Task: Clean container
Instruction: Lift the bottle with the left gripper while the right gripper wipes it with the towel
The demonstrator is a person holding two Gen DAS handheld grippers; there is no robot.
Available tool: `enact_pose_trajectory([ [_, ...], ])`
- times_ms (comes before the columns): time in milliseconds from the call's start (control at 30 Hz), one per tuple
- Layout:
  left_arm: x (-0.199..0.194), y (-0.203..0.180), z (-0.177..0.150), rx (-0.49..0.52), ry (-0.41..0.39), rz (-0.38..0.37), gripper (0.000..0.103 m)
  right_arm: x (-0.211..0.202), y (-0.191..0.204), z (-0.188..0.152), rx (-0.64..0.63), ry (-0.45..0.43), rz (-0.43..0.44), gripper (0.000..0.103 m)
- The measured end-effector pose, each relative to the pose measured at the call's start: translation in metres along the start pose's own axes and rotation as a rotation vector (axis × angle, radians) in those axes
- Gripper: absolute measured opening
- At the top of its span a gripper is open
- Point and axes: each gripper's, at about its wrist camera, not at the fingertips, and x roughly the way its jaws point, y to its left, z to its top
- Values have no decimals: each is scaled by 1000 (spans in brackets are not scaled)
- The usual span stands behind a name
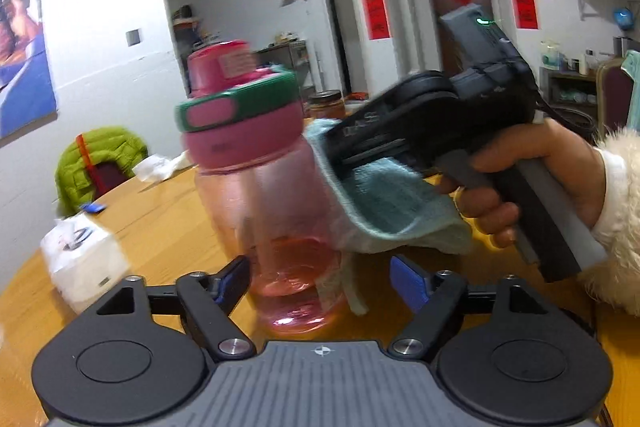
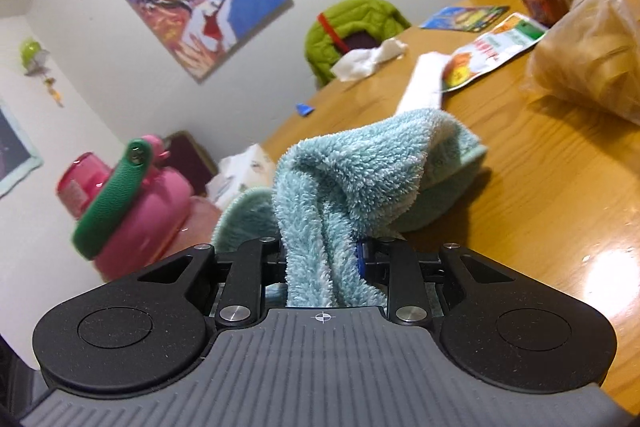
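The bottle (image 1: 276,211), pink and see-through with a pink lid and a green carry loop, stands tilted over the wooden table (image 1: 168,211), its base low between the two blue pads of the left gripper (image 1: 320,283); the left pad (image 1: 232,277) lies at the bottle's lower wall, the right pad (image 1: 408,281) stands clear of it with table showing in the gap, so the jaws are partly spread and whether the bottle is truly pinched cannot be told; the picture is blurred there. The right gripper (image 2: 324,255) is nearly closed, its jaws clamped on a pale blue cloth (image 2: 352,179) that bunches up out of them and drapes forward; in the left wrist view the cloth (image 1: 384,203) is pressed against the bottle's right side, just under the lid, with a hand (image 1: 532,179) round the gripper's grip and a fluffy cream sleeve behind it. From the right wrist view the bottle (image 2: 132,211) sits low left, beside the cloth.
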Motion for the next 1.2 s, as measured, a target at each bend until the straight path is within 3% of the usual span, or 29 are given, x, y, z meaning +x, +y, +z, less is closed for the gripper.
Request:
enact_pose_trajectory([
  [267, 20, 17, 0, 24, -51, 76, 76, -9, 16, 2, -85, 71, -29, 26],
  [433, 24, 29, -1, 3, -54, 50, 76, -16, 24, 1, -138, 151, 10, 26],
  [533, 25, 29, -1, -3, -59, 52, 76, -22, 23, 3, -130, 107, -6, 26],
  [700, 25, 25, -1, -2, -66, 51, 75, -45, 20, 6, -20, -94, 185, 27],
  [800, 23, 23, -2, -3, -68, 51, 75, -30, 9, 3, 62, -47, 173, 27],
  [933, 23, 23, -4, -3, -71, 51, 76, 3, -11, -3, 131, 156, 50, 27],
  [1000, 24, 23, -4, -3, -72, 51, 75, 13, -17, -6, 150, 210, 6, 27],
  [1100, 24, 23, -4, -2, -72, 52, 75, 2, -10, -3, 141, 173, 33, 27],
  [1200, 24, 23, -5, -1, -79, 30, 75, -21, -8, 4, 196, 25, 214, 27],
])
